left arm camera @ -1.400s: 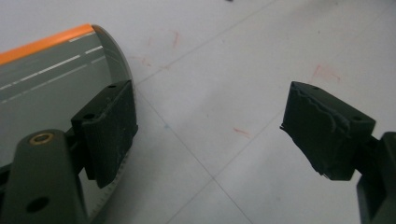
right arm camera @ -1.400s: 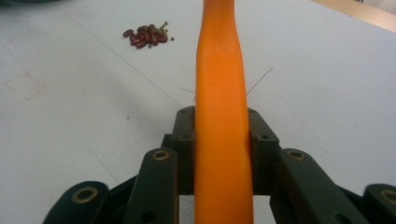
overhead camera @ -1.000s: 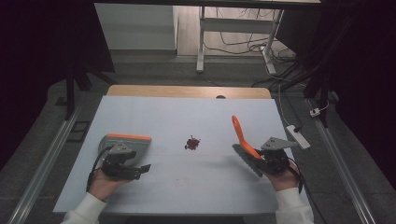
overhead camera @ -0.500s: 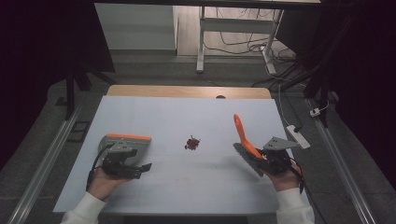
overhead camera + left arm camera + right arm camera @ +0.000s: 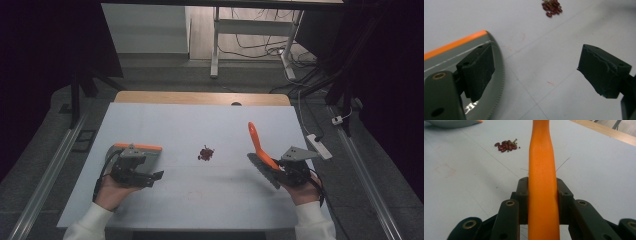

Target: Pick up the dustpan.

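With the right gripper (image 5: 272, 167) clamped on the brush (image 5: 260, 150) and the left gripper (image 5: 541, 72) just opened empty beside the dustpan (image 5: 142, 150), the beans (image 5: 205, 153) at frame centre remain unswept.

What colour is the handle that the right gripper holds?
Orange. The handle shows best in the right gripper view, clamped between the right gripper jaws.

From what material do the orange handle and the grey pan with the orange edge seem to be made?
The orange handle: probably smooth moulded plastic, with an even colour and a soft sheen. The grey pan: likely plastic too, matte with a moulded toothed rim and orange edge; painted metal cannot be excluded.
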Demonstrator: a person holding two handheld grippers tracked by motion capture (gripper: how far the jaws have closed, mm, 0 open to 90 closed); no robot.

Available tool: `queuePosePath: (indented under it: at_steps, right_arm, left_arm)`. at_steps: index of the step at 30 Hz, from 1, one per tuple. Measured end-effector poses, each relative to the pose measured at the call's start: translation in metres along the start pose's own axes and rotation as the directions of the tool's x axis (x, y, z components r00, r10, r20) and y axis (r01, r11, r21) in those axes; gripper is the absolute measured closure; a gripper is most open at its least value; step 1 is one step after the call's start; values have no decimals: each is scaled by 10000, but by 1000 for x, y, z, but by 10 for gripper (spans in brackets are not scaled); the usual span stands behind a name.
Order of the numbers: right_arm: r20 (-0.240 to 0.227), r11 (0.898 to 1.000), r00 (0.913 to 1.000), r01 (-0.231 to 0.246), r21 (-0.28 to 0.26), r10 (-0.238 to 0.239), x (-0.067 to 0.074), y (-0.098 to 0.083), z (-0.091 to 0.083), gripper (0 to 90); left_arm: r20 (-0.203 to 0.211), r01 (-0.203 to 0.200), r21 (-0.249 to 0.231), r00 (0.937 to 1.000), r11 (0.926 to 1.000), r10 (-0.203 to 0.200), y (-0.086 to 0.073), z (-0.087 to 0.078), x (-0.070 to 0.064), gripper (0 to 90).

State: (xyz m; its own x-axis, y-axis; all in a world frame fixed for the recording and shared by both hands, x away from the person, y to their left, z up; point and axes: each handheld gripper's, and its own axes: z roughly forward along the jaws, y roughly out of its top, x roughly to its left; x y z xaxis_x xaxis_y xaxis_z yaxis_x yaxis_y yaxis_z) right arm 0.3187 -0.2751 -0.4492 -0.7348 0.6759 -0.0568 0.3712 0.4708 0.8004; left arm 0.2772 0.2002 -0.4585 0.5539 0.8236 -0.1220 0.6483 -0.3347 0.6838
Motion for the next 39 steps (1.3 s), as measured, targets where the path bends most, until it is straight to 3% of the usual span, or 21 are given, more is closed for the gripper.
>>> queuePosePath:
  at_steps: [3,6,12,17,22,25,32,39]
  right_arm:
    - [-21,10000,10000,-13,-57,13,-1,0,-2,701]
    - [0,10000,10000,-24,-35,24,-1,0,-2,701]
    - [53,9999,10000,82,74,-83,0,1,0,701]
    - [62,9999,9999,97,128,-98,0,0,1,702]
    - [76,9997,9999,93,206,-95,1,-1,2,701]
    - [71,9996,9998,161,212,-163,1,-1,2,701]
    - [126,9996,9997,207,210,-210,3,0,2,701]
    - [142,9997,9997,176,195,-178,2,0,1,701]
  left_arm:
    - [-526,146,237,9985,9996,-133,5,-1,-3,134]
    - [-544,211,439,9983,9988,-187,8,-1,-3,130]
    - [-866,910,509,9925,9945,-864,5,3,8,126]
    - [-1214,1505,734,9825,9859,-1409,-4,-1,22,128]
    - [-1270,2024,713,9731,9767,-1923,-17,-11,29,131]
    - [-1098,2306,667,9687,9708,-2226,-21,-17,31,135]
    - [-1295,2770,734,9552,9581,-2663,-28,-26,39,146]
    - [-1708,2970,1510,9473,9429,-2710,-34,-27,42,155]
